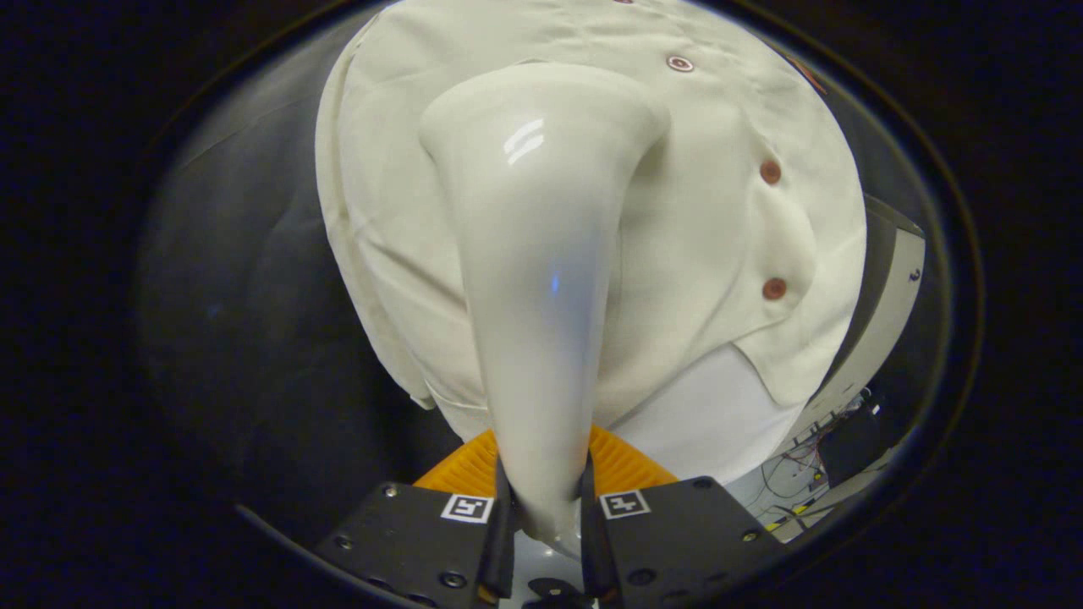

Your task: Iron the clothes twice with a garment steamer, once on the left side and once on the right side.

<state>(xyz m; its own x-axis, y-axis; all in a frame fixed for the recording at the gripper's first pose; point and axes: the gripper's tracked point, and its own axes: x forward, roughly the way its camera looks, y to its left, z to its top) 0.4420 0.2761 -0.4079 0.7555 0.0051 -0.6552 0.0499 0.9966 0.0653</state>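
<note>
My gripper [543,495] is shut on the handle of a glossy white garment steamer [537,279], both fingers pressing its narrow lower end. The steamer widens upward to its head, which lies against a cream button-up shirt [711,220] hanging just beyond. The head sits on the shirt panel to the left of the row of reddish-brown buttons [770,172]. The shirt's lower hem hangs above the fingers, with a smoother white layer [711,414] showing under the hem on the right.
Dark cloth [245,304] hangs to the left of the shirt. To the right, past the shirt's edge, stands a pale panel [888,296], and below it lie tangled cables and a dark box [846,440] on a light surface.
</note>
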